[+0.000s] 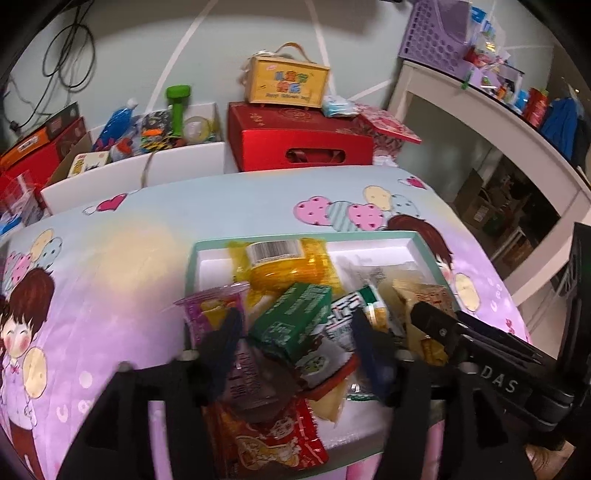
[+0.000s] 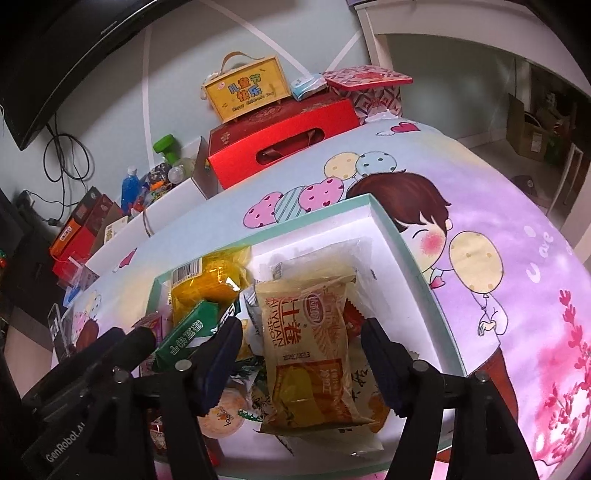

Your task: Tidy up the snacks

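Observation:
A shallow white box with a teal rim (image 1: 192,266) (image 2: 402,243) lies on the cartoon tablecloth, heaped with snack packets. My left gripper (image 1: 295,325) is open over the heap, its fingers either side of a green carton (image 1: 295,314) and a dark packet (image 1: 255,376). My right gripper (image 2: 301,332) is open over the box's right part, its fingers straddling a tan and yellow egg-roll packet (image 2: 310,354). A yellow corn packet (image 1: 284,269) (image 2: 207,284) lies at the back of the box. The green carton also shows in the right wrist view (image 2: 188,332), beside the left gripper's body.
Past the table's far edge stand a red gift box (image 1: 295,140) (image 2: 280,140) with a yellow carry box (image 1: 286,79) (image 2: 245,86) on top, and a white bin of toys (image 1: 147,136). A white shelf with a purple basket (image 1: 436,33) is at right.

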